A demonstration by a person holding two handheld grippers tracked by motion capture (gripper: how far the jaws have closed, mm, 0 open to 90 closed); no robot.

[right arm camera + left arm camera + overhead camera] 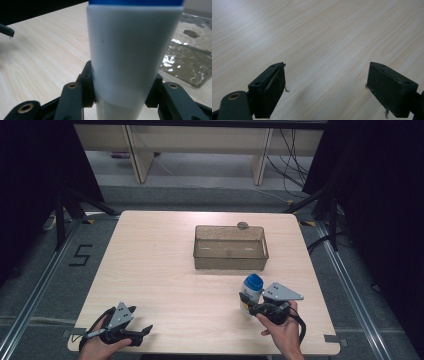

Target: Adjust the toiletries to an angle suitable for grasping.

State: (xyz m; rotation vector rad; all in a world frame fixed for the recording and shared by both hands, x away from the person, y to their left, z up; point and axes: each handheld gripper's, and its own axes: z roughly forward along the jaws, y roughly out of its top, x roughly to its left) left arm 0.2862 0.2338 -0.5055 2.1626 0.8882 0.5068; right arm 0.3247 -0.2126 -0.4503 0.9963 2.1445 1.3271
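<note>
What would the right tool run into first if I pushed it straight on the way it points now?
Probably the clear bin: the right tool, shut on the white bottle, faces its near wall across bare table. How far off is hard to judge.

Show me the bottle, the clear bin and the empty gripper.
bottle (252, 287): high view, white body under the blue cap.
bin (231, 261): high view, near wall.
left gripper (325, 82): left gripper view, gap between open jaws.

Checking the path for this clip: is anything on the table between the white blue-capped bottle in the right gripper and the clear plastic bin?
Nothing visible. The right gripper is shut on the white blue-capped bottle, and only bare wooden table separates it from the clear plastic bin.
</note>
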